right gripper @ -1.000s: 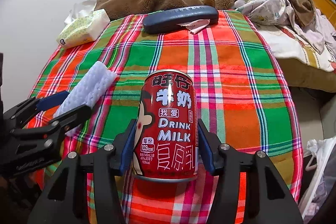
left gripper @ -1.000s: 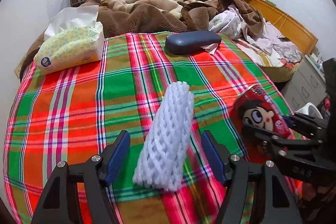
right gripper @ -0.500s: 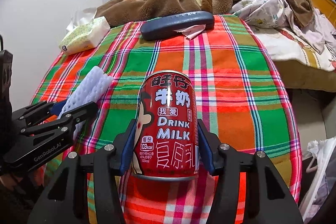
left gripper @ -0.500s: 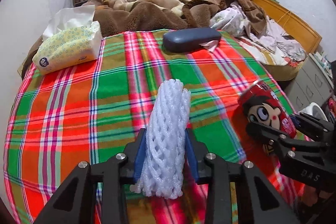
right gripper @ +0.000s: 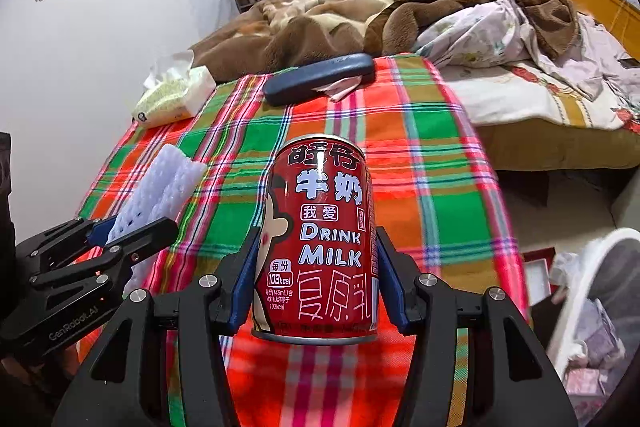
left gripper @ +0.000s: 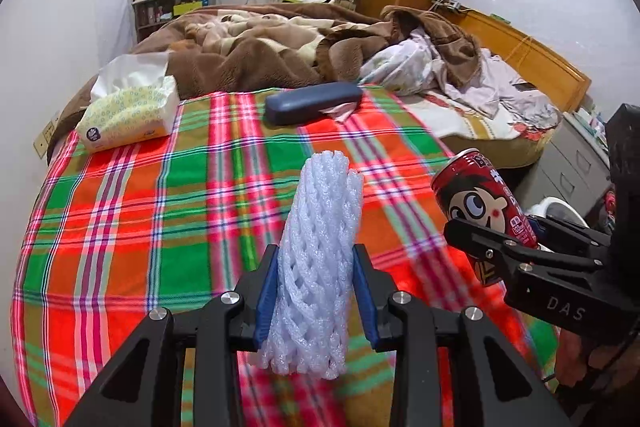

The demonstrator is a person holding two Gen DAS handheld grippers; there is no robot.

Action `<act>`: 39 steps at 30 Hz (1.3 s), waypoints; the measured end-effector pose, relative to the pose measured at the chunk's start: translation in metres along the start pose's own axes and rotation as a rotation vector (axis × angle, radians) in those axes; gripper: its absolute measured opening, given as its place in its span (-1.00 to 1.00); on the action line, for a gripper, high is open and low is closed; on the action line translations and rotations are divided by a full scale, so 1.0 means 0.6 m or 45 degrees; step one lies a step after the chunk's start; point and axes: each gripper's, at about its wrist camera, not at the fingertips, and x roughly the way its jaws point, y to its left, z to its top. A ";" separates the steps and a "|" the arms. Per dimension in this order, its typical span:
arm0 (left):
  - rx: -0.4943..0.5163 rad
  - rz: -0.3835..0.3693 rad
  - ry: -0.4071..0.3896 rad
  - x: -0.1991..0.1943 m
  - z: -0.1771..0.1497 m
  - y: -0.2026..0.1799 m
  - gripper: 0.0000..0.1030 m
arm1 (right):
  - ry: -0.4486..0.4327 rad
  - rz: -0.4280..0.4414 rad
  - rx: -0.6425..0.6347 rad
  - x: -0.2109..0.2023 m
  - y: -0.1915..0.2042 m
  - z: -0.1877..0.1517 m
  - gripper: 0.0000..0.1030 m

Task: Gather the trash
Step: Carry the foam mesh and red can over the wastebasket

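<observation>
A white foam net sleeve (left gripper: 320,251) stands between the blue pads of my left gripper (left gripper: 316,299), which is shut on it and holds it above the plaid cloth (left gripper: 140,219). The right wrist view shows the same foam net sleeve (right gripper: 160,191) and left gripper (right gripper: 120,231) at the left. My right gripper (right gripper: 316,275) is shut on a red milk can (right gripper: 320,239), upright and lifted off the cloth. In the left wrist view the milk can (left gripper: 480,207) is tilted at the right in the right gripper (left gripper: 516,239).
A yellow tissue pack (left gripper: 128,115) lies at the cloth's far left. A dark blue case (left gripper: 312,103) with crumpled paper (right gripper: 340,89) under it lies at the far edge. Rumpled blankets (left gripper: 260,51) cover the bed behind. A white bin (right gripper: 600,299) with trash stands low at the right.
My left gripper closed on the foam net sleeve and lifted it off the cloth. The right gripper rose with the can and drifted toward the right edge.
</observation>
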 end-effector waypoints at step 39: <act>0.322 -0.355 -0.039 -0.064 -0.057 -0.453 -0.30 | -0.220 -0.312 0.303 -0.234 -0.286 -0.111 0.06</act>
